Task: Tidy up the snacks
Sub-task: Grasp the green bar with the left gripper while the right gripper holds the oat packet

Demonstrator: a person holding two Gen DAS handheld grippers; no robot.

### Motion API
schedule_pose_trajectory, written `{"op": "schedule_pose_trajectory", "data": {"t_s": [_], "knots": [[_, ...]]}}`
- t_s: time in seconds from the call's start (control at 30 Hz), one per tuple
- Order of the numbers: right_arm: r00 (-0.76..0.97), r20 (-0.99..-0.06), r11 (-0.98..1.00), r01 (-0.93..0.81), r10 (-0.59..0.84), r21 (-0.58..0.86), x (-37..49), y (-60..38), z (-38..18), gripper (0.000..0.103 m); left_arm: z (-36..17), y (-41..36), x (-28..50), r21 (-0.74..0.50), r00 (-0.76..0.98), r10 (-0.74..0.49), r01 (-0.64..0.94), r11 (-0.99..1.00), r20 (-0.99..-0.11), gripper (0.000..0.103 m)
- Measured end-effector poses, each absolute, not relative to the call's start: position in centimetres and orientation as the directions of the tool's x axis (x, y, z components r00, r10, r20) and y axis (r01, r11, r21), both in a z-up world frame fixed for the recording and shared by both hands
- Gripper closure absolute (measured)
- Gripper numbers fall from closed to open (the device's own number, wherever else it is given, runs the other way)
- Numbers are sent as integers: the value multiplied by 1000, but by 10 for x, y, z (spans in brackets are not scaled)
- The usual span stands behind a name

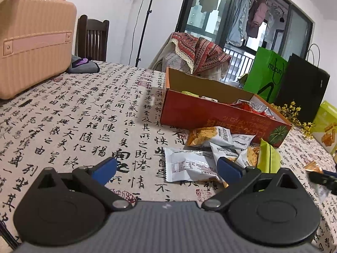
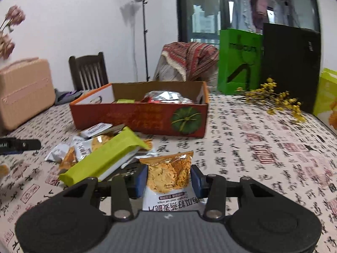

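Crisp packet (image 2: 168,174) sits upright between the blue pads of the right gripper (image 2: 168,178), which pinch its sides, lifted clear of the tablecloth (image 2: 263,147). Left gripper (image 1: 167,168) hangs wide open and empty above the cloth, just short of the loose packets (image 1: 210,147) and green pouch (image 1: 268,157) heaped beside the orange box (image 1: 210,109), itself partly filled.
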State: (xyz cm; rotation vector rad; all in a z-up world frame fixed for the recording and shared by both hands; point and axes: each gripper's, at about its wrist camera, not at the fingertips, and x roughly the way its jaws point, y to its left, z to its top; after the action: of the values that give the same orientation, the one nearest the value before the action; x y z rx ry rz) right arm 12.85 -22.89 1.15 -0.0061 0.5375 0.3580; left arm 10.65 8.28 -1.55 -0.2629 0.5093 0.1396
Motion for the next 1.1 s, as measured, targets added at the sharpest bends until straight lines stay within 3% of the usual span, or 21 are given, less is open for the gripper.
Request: {"op": "schedule_pose_trajectory", "data": {"t_s": [0.33,0.63,1.0,1.1], "knots": [[803,-488,939,-316,341,135,126,-246,7,60,8,34,113,-145,879,23,-104,984,-475,0],[807,-481,940,-297,342,170,125,-261,2,60,2,-24,137,-63,857,-27,-6,998,-514,0],[808,-468,933,-300,359,198,126,-269,1,60,-22,-83,156,130,832,20,63,989,-554,0],[804,-469,930,-305,367,205,127,-269,-1,60,-26,-89,158,162,827,40,63,985,-561,9]]}}
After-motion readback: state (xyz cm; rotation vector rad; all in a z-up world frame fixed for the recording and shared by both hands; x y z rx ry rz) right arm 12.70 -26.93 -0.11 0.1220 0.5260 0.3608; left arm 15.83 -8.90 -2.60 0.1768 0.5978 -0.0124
